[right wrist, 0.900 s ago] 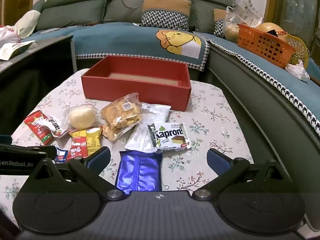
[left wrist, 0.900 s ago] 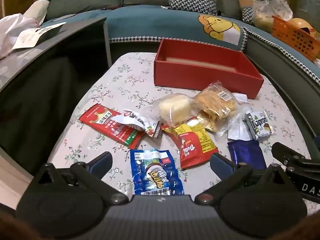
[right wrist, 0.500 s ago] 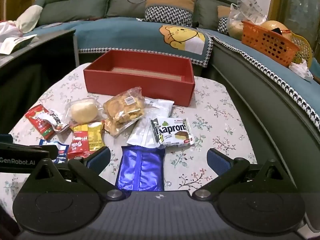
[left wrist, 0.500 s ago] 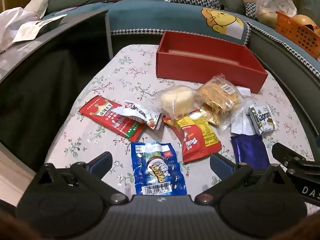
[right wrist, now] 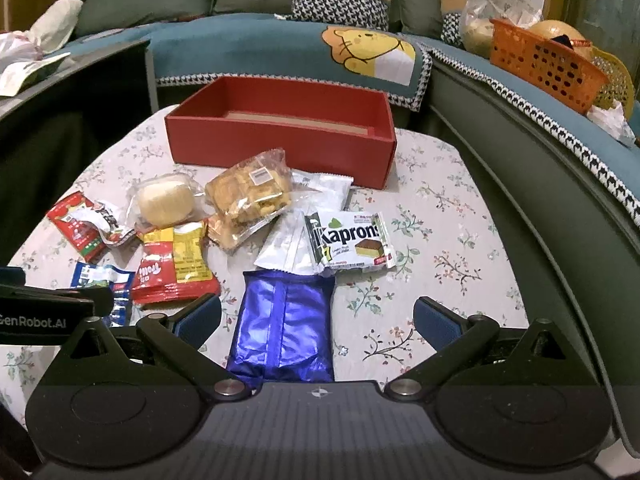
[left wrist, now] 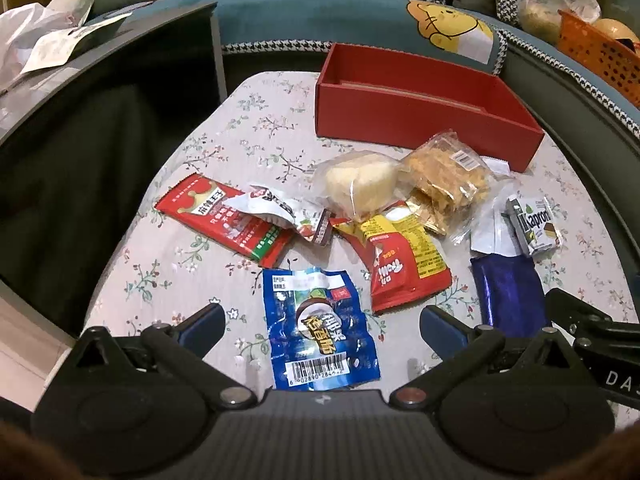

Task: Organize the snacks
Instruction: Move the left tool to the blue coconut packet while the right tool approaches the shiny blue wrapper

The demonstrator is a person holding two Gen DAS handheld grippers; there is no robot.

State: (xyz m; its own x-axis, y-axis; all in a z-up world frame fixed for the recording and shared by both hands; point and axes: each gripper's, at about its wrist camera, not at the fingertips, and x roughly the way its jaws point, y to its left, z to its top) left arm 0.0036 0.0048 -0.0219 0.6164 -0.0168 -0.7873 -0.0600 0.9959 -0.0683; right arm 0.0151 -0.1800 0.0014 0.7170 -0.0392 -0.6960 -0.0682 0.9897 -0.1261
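Floral-printed cloth covers the counter (right wrist: 460,208). At its far side stands the open red cardboard box (right wrist: 280,140), apparently empty, though its floor is mostly hidden by the near wall. Snack packets lie scattered in front of it, none boxed, so sorting appears barely begun. The left claw (left wrist: 320,324) hangs with jaws wide apart above the blue foil snack packet (left wrist: 320,328); the right claw (right wrist: 318,314), equally wide and empty, straddles the shiny purple foil packet (right wrist: 284,328). Next move: lower and close. Each packet's near end is cut off by its claw's body.
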